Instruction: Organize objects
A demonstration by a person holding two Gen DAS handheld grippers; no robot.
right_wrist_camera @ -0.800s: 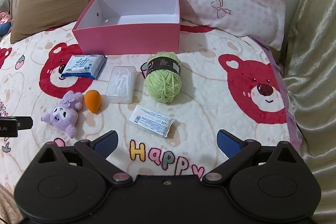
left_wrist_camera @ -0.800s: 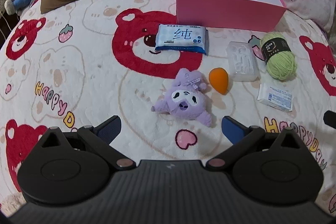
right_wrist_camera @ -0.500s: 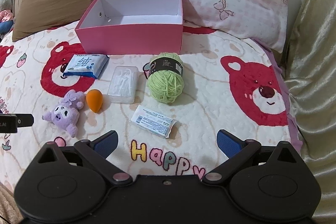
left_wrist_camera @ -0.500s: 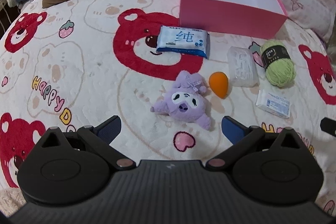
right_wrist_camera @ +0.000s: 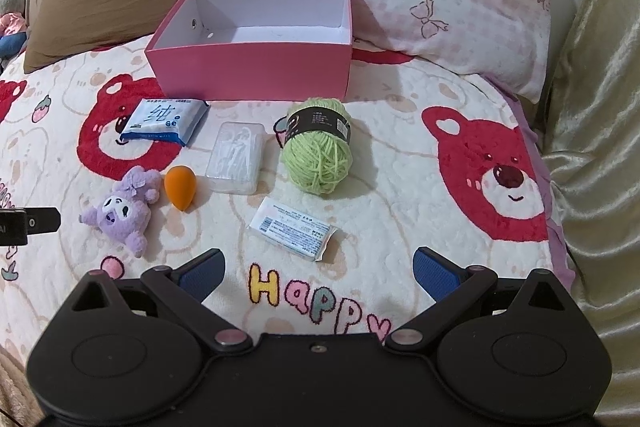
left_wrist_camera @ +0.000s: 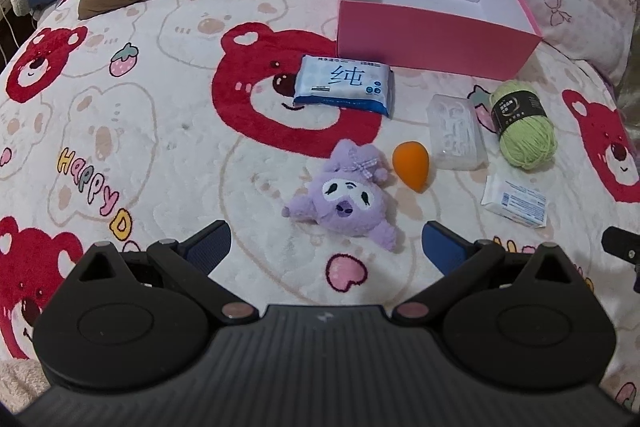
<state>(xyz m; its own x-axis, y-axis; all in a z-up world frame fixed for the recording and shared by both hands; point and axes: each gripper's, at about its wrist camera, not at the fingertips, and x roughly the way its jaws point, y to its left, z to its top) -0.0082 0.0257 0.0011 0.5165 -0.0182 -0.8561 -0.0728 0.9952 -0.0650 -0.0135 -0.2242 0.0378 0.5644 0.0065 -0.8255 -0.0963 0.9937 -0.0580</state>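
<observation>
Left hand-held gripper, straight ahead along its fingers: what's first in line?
Most likely the purple plush toy, lying just ahead between the open fingers of the left hand-held gripper. The orange sponge lies beyond it, slightly right. Depth is uncertain in this fisheye view.

A pink box (right_wrist_camera: 256, 75) with a white inside sits on a cream blanket (right_wrist_camera: 400, 155) printed with red bears. The yarn (right_wrist_camera: 318, 157) is light green, the sponge (right_wrist_camera: 181, 187) orange, the plush (left_wrist_camera: 348, 201) lilac, the pillow (right_wrist_camera: 100, 3) brown.
</observation>
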